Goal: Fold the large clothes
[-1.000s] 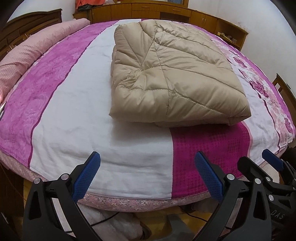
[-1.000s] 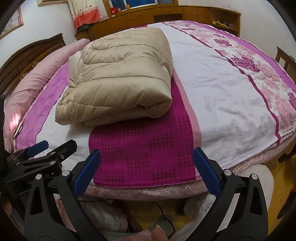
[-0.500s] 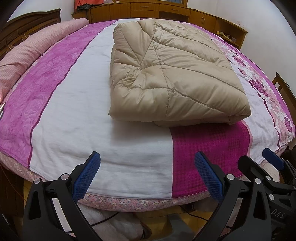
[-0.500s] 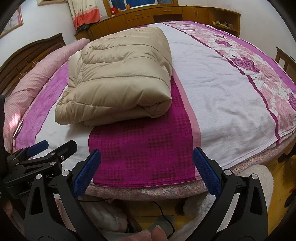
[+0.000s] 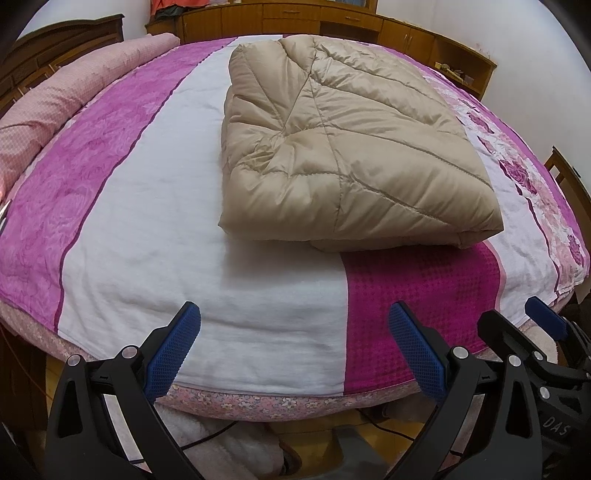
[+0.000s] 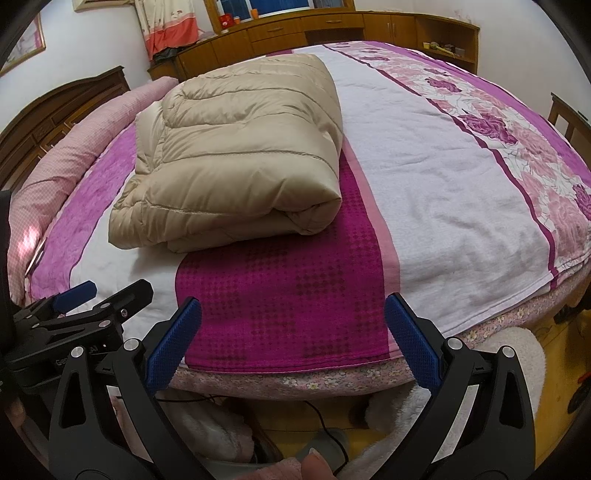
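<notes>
A beige quilted down coat lies folded into a thick rectangular bundle on the bed, also in the right wrist view. My left gripper is open and empty, hovering at the bed's near edge, well short of the coat. My right gripper is open and empty too, at the same edge, to the right of the left one. The right gripper shows at the right edge of the left wrist view; the left gripper shows at the left of the right wrist view.
The bed has a pink, white and magenta cover. A pink bolster lies along its left side. Wooden cabinets stand behind, a wooden chair at the right. Fluffy slippers and a cable lie on the floor below.
Both grippers have drifted slightly; the coat sits a little lower and larger in the left wrist view. Nothing was gripped or released.
</notes>
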Demonstrator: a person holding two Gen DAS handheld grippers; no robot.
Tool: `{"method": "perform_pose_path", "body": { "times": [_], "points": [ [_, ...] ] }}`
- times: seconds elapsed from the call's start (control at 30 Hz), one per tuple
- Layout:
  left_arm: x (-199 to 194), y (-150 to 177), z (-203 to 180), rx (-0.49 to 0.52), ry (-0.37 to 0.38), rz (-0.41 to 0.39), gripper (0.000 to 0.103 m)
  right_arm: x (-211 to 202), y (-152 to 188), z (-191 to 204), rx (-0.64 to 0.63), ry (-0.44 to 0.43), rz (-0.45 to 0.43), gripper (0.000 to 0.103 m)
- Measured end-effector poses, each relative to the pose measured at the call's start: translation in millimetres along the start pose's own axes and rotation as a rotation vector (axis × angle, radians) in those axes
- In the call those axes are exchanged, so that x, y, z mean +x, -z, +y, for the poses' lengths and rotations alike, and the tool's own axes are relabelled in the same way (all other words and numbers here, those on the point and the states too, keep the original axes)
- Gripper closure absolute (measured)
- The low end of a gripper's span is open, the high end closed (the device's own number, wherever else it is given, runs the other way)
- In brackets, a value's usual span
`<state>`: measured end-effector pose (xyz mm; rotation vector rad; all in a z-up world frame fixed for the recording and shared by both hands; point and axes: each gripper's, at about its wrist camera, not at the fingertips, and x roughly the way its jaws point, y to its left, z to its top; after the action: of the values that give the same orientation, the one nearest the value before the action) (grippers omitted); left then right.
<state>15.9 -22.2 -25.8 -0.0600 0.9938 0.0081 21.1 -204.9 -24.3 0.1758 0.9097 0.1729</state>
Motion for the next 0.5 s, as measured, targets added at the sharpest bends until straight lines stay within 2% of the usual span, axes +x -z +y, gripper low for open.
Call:
{"method": "perform_pose_path", "body": {
  "times": [0.5],
  "points": [
    [4.4, 1.5, 2.4, -0.008, -0.005, 0.014, 0.006, 3.2, 1.8, -1.0, 0.0, 0.019, 0.015, 0.005]
  ]
}}
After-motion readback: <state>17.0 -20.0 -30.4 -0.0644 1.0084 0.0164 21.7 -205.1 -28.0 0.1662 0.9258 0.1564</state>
